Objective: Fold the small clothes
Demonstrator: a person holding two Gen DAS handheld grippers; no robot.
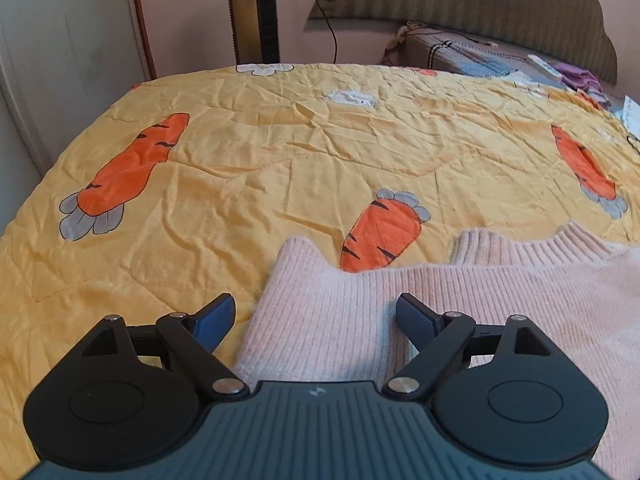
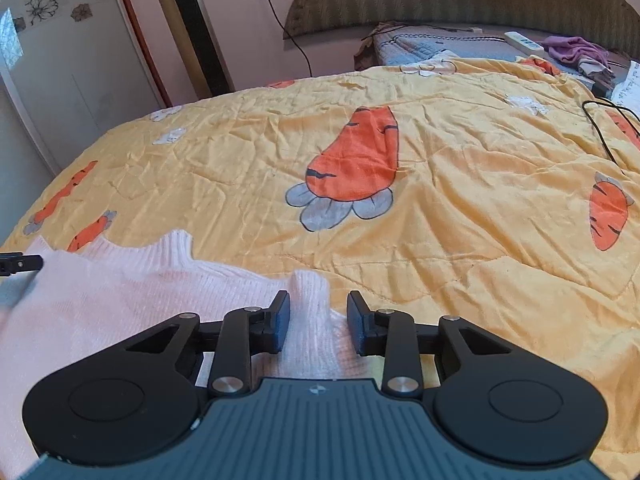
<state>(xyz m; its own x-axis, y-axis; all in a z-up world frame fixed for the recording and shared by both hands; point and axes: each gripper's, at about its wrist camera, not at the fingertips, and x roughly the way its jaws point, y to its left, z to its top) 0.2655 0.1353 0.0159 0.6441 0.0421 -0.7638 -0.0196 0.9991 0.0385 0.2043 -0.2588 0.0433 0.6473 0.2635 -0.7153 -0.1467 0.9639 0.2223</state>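
A pale pink knit sweater lies flat on the yellow carrot-print quilt, its ribbed collar pointing away. My left gripper is open, its jaws wide apart over the sweater's left shoulder and sleeve fold. The sweater also shows in the right wrist view. My right gripper is open, with its jaws on either side of a raised fold at the sweater's right edge. The tip of the left gripper shows at the far left of the right wrist view.
The quilt covers the bed. At the head end lie a pillow, a white remote and purple cloth. A black cable lies on the right. A tower fan stands by the wall.
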